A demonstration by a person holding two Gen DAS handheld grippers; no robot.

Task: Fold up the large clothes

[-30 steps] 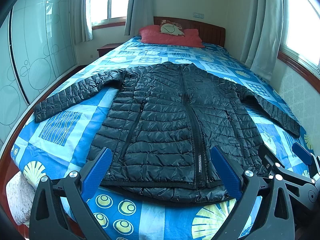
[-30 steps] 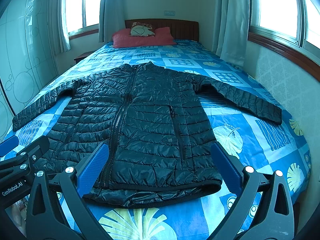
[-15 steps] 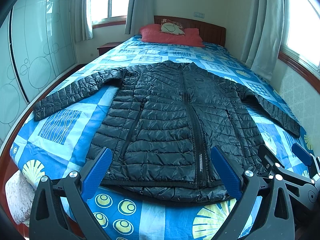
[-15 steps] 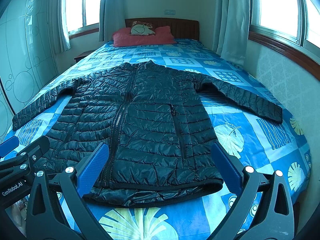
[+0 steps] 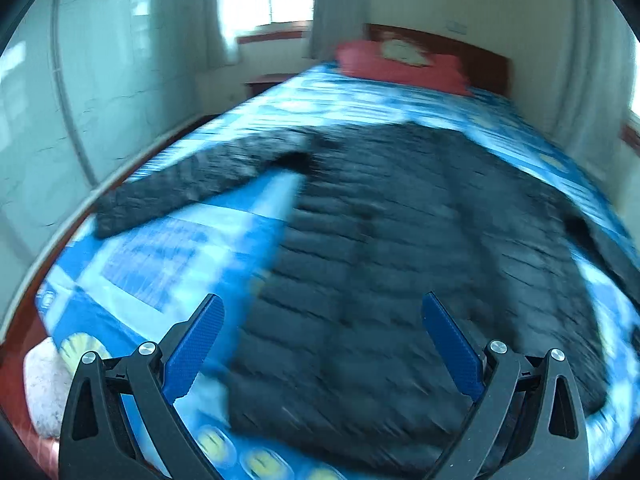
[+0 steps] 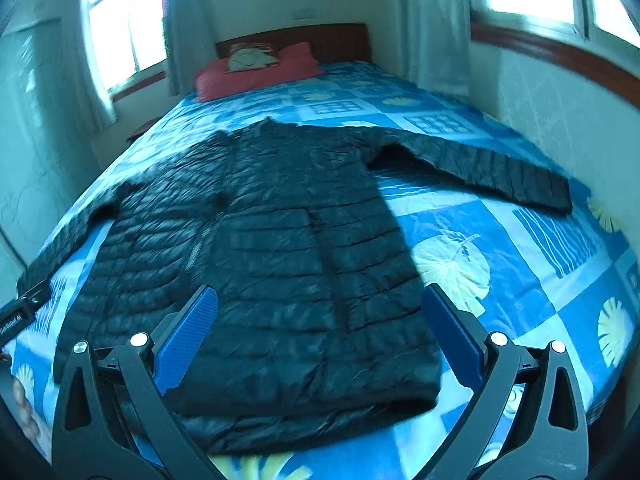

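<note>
Blue patterned bedspread on a curtained bedroom's bed, black quilted jacket spread flat, apparently untouched, beyond left gripper and right gripper, both spread wide, empty.

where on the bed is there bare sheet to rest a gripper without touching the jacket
Bare bedspread lies on the right between the black jacket body, its outstretched right sleeve and the bed's foot. A matching patch sits under the left sleeve. A wider strip runs between the collar and the red pillow. The middle is fully covered.
</note>
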